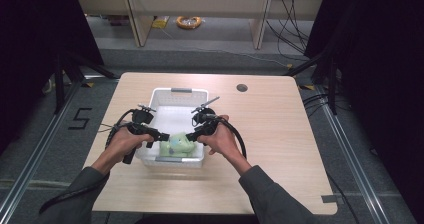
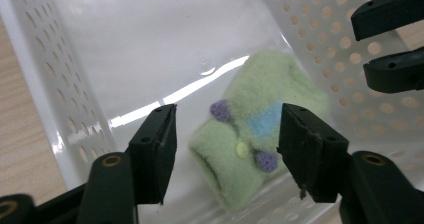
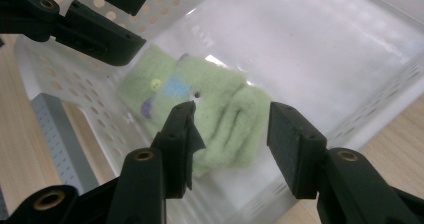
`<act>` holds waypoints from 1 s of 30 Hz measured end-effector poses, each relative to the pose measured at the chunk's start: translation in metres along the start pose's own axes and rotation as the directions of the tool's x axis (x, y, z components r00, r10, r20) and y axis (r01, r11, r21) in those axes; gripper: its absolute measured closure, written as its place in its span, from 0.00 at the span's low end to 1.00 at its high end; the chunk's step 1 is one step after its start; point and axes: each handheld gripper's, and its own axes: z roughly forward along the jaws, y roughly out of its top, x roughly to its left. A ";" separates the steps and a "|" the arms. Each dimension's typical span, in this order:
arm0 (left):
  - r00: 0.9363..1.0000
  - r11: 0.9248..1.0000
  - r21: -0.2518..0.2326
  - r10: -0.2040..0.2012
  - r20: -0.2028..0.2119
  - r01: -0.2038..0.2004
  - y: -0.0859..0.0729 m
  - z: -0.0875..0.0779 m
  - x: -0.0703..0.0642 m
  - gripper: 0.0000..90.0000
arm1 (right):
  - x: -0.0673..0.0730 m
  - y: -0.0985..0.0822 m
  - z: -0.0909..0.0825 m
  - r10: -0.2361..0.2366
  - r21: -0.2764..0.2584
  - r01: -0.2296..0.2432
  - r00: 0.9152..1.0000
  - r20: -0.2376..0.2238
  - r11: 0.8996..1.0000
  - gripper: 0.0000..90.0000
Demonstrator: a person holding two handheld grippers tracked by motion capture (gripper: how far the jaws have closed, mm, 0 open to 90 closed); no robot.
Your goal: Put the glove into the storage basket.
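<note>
Two grippers are hovering over the white perforated basket, which is sitting near the middle of the table, a little toward its left edge. I'm seeing the green fuzzy sock lying on the basket floor at its near end, close to the near wall. It's folded, with purple dots, a blue patch and a small yellow dot on top.

Left gripper is reaching in over the basket's near left corner, jaws spread wide and released; in the left gripper view the jaws are framing the sock on both sides, and I can't tell whether they're touching it or above it.

Right gripper is coming in from the near right side, jaws also spread, gripping nothing; in the right gripper view they're straddling the sock's folded end.

Both tips are pointing at each other with the sock between them. Both hands are wrapping the gripper handles; cables are trailing back across the table.
</note>
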 end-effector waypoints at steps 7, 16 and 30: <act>0.999 0.999 -0.040 -0.006 0.041 0.008 -0.006 -0.010 -0.012 0.37 | -0.010 -0.011 -0.016 -0.004 -0.040 0.003 1.000 -0.026 0.999 0.55; 0.995 0.997 -0.080 0.008 0.095 0.000 -0.016 -0.017 -0.027 0.34 | -0.020 -0.026 -0.034 -0.013 -0.104 0.008 0.999 -0.052 0.995 0.47; 0.978 0.982 -0.186 0.061 0.200 -0.023 -0.043 -0.025 -0.076 0.28 | -0.027 -0.066 -0.069 -0.045 -0.203 0.031 0.997 -0.064 0.979 0.38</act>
